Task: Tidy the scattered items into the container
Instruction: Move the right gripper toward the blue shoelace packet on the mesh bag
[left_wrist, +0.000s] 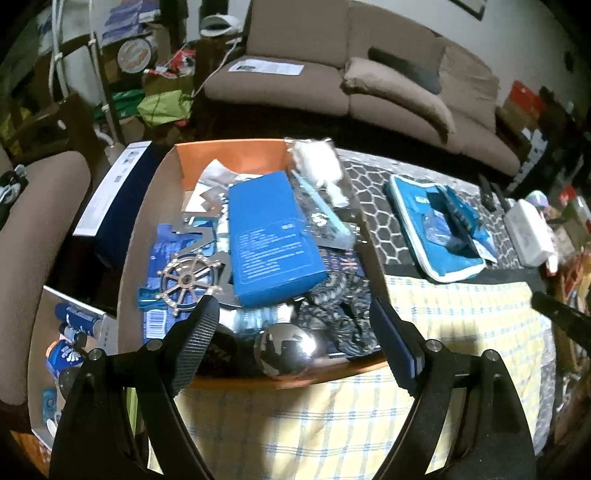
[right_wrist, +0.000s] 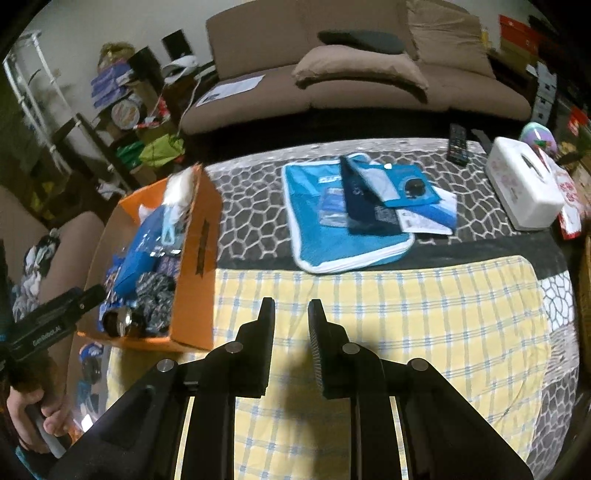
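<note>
While the left tongs (left_wrist: 291, 306) hang spread wide and empty over the near end of the orange box (left_wrist: 229, 155), its load shows: a blue carton (left_wrist: 269, 240), a ship's-wheel ornament (left_wrist: 188, 280), a shiny ball (left_wrist: 288, 349). Right tongs (right_wrist: 290, 308) hover slightly apart, gripping nothing, above the yellow checked cloth (right_wrist: 424, 314) just beside the box.

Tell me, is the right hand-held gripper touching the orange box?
Apart: in the right wrist view, yellow checked cloth shows between the right hand-held gripper and the orange box.
</note>
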